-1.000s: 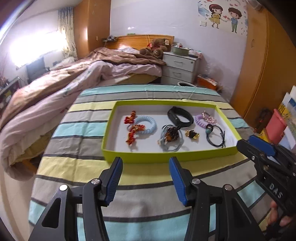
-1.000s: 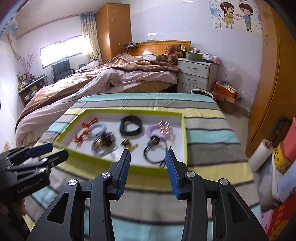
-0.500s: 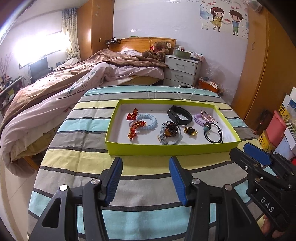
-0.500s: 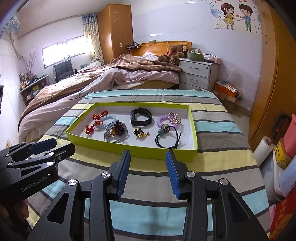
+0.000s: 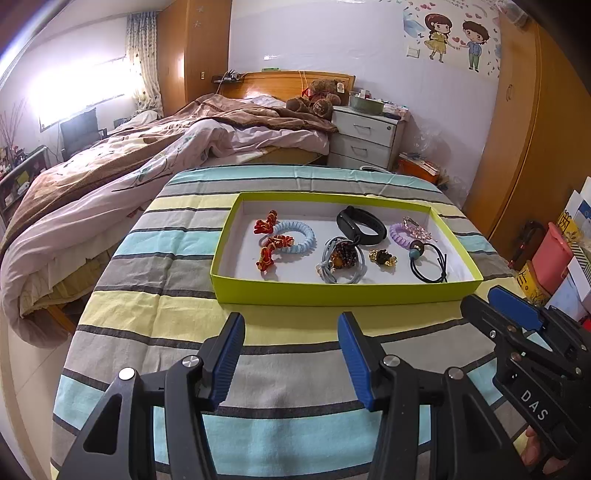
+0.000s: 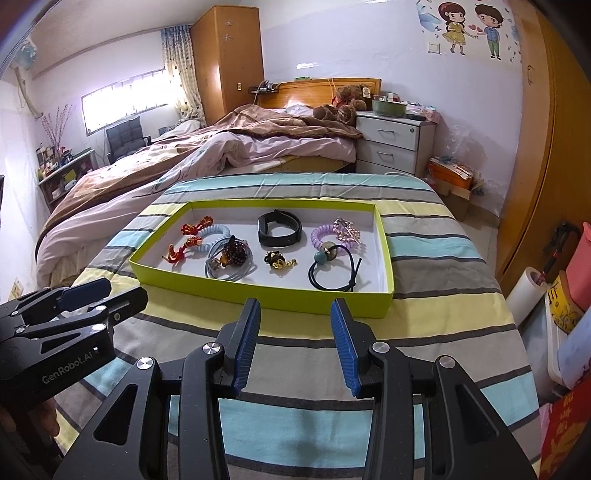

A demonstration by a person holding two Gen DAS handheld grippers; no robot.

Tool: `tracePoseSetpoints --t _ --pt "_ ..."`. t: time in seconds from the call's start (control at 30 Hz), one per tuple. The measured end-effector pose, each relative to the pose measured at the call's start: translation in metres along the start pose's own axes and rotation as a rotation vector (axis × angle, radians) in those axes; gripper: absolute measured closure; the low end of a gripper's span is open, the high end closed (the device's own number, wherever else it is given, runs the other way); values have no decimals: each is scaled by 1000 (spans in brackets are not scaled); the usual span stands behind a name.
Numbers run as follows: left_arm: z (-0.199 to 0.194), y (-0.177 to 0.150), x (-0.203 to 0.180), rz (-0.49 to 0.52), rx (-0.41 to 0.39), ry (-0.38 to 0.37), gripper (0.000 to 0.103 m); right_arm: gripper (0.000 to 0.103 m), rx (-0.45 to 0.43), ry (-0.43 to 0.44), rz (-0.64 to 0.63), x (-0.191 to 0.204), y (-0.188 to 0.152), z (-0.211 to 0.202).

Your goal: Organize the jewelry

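tray (image 5: 343, 293) on table (image 5: 177, 325), near its far edge | in tray — watch band (image 5: 360, 229) at far side, hair ties (image 5: 428, 264) at right end | bed (image 5: 147, 158) behind table, to the left

Both wrist views face the tray (image 5: 343, 293) nearby.

A pale lilac wall (image 6: 369, 40) carries a cartoon sticker of a boy and girl (image 6: 469, 27). Below it stands a wooden headboard (image 6: 317, 90) and an unmade bed with a brown-and-pink quilt (image 6: 207, 151) — a brown teddy bear (image 6: 345, 99) sits at its head. Beside the bed is a white drawer nightstand (image 6: 393, 142). A tall orange-brown wooden wardrobe (image 6: 227, 59) stands by the bright curtained window (image 6: 125, 99); a striped cloth-covered table (image 6: 424, 325) fills the foreground.
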State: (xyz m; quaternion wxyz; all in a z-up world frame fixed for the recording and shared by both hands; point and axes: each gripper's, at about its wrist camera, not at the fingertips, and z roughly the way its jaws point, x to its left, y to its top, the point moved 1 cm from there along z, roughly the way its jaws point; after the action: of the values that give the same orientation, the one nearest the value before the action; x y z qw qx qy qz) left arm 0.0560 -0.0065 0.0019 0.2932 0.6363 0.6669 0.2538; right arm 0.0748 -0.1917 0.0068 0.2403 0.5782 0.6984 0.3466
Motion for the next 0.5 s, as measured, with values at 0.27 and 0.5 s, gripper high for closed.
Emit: tracePoseSetpoints --t 0.27,0.5 --pt "-1 -1 -1 1 0 -3 51 62 1 1 -2 0 1 0" --pt "-2 -1 -2 6 -3 -1 51 62 -1 -1 2 -1 2 0"
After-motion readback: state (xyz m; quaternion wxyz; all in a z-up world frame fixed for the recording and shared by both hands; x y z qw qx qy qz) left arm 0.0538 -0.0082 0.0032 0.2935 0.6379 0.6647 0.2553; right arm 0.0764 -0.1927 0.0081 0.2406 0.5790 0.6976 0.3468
